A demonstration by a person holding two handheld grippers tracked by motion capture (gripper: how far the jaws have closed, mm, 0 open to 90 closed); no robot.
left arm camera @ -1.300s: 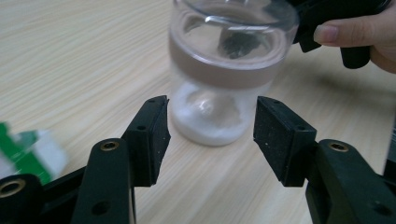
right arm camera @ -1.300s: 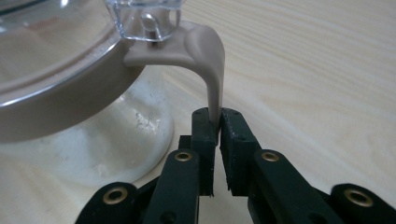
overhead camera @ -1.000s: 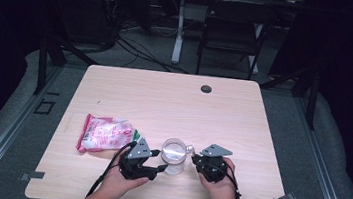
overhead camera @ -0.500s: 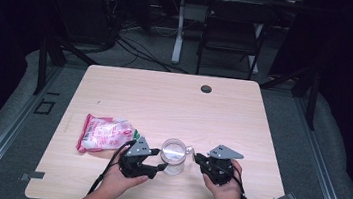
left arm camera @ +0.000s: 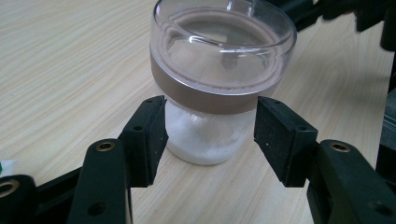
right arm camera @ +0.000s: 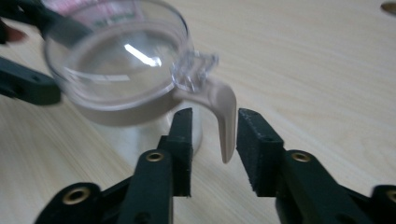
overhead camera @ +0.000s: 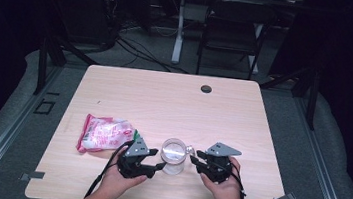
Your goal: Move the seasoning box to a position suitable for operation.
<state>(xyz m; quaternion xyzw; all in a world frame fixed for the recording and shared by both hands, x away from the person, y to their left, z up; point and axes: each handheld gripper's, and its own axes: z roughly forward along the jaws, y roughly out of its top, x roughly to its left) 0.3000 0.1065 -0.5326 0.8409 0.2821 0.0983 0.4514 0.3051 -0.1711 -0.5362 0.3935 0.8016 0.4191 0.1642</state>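
Note:
A glass jar (overhead camera: 173, 155) with a clear lid and a tan band stands near the table's front edge, white powder in its bottom. My left gripper (overhead camera: 159, 159) is shut on the jar (left arm camera: 219, 70) from its left, both pads against the lower glass, gripper (left arm camera: 210, 135). From the right, my right gripper (overhead camera: 195, 158) reaches the lid's tan latch (right arm camera: 227, 121). Its jaws have just been opening: the latch hangs between the spread pads of the gripper (right arm camera: 215, 135), close to the right one, and is not squeezed.
A pink and white bag (overhead camera: 105, 134) lies on the wooden table (overhead camera: 164, 103) left of my left hand. A dark cable hole (overhead camera: 206, 89) sits near the far edge. Behind the table stand a chair (overhead camera: 232, 35) and cables on the floor.
The right gripper's jaws have spread apart at the jar's latch. Both hands and the jar have stayed almost where they were.

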